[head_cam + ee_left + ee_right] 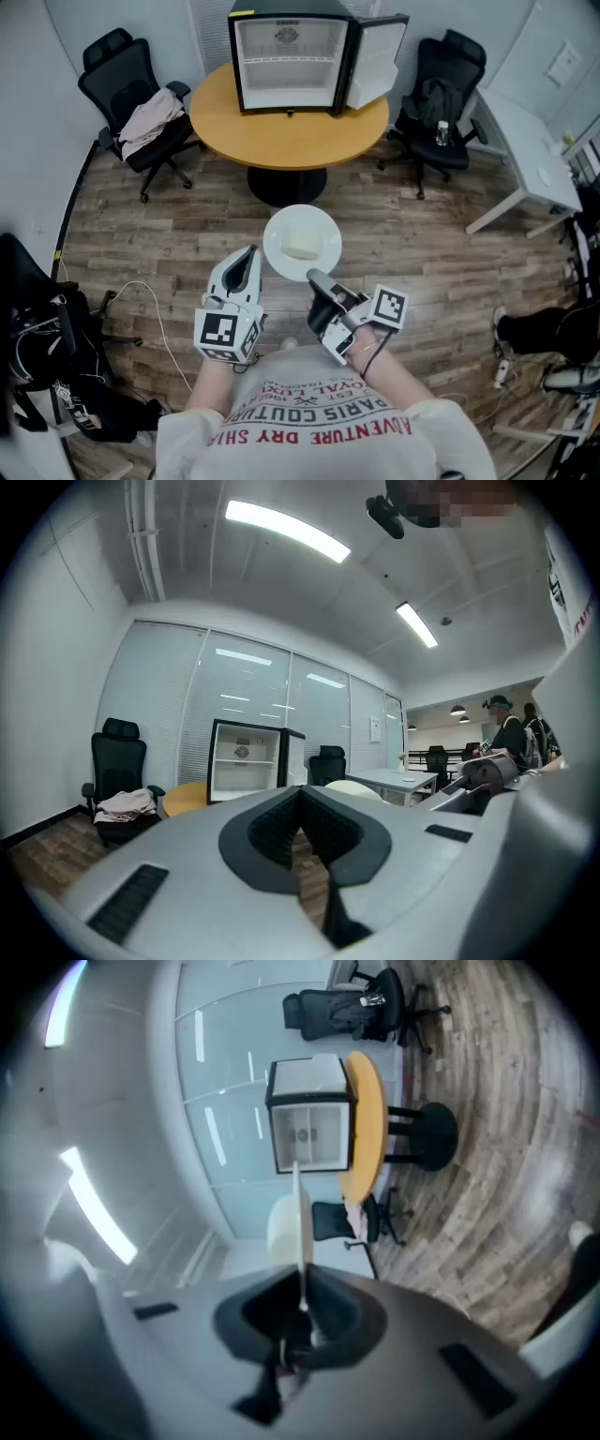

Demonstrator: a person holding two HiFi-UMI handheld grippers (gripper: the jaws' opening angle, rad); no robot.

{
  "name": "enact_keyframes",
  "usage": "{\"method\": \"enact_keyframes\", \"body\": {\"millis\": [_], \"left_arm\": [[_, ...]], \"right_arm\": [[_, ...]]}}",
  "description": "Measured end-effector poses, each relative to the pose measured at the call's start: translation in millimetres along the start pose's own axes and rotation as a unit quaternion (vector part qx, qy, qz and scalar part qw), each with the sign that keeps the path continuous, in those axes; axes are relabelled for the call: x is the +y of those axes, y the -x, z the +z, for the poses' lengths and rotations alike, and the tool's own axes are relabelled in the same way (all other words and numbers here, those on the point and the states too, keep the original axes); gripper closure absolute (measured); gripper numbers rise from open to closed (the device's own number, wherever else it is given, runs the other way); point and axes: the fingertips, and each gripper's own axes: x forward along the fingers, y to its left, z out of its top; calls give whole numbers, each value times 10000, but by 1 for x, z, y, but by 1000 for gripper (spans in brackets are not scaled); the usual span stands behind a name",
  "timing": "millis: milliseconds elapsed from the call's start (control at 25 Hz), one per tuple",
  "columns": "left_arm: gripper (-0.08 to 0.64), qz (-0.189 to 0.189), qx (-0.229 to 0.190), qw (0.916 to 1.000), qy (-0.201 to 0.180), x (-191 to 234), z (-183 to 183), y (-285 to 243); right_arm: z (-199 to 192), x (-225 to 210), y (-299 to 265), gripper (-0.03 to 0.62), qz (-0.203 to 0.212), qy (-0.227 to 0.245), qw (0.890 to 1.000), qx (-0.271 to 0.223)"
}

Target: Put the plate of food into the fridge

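- Plate (pixel 302 225) w/ a pale block of food (pixel 302 246) is up in the air right in front of you. It sits about level over the wood floor (pixel 169 225).
- Your right tool (pixel 315 277) is clamped on the plate's near rim. Its jaws are almost together, w/ only the thin rim btwn the pads.
- From there the plate reaches away from the tool tips, toward the fridge (pixel 289 58).
- Right gripper view is rolled sideways. The plate (pixel 299 1206) shows edge-on as a thin line running up out of the right tool (pixel 302 1302), w/ the food (pixel 279 1227) bulging off its left face.
- Along that same line, further off, you see the fridge (pixel 309 1127).
- Your left tool (pixel 249 253) is just beside the plate's left rim. Head view doesn't settle whether it touches.
- Left gripper view shows the left tool (pixel 300 803) w/ jaw tips together and nothing btwn them. Only floor shows through the slit behind the tips.
- Fridge stands on the round wooden surface (pixel 281 136), well apart from the plate. Its door (pixel 377 58) is swung open to the right, and the white interior faces you.
- Black chair (pixel 131 84) w/ clothing draped on it is left of the surface.
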Motion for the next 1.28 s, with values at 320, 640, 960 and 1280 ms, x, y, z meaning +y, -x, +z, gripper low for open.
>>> {"method": "enact_keyframes", "body": {"millis": [320, 640, 960, 1280], "left_arm": [[537, 30, 45, 9999, 107, 9, -8, 3], [537, 112, -14, 9999, 31, 25, -4, -1], [537, 229, 136, 9996, 25, 38, -10, -13], [537, 562, 314, 9979, -121, 61, -18, -57]], "right_arm": [[1, -2, -4, 554, -45, 91, 9999, -10], [4, 2, -19, 554, -123, 263, 9995, -92], [14, -8, -41, 555, -296, 192, 9994, -71], [55, -19, -81, 555, -313, -1, 9993, 201]]}}
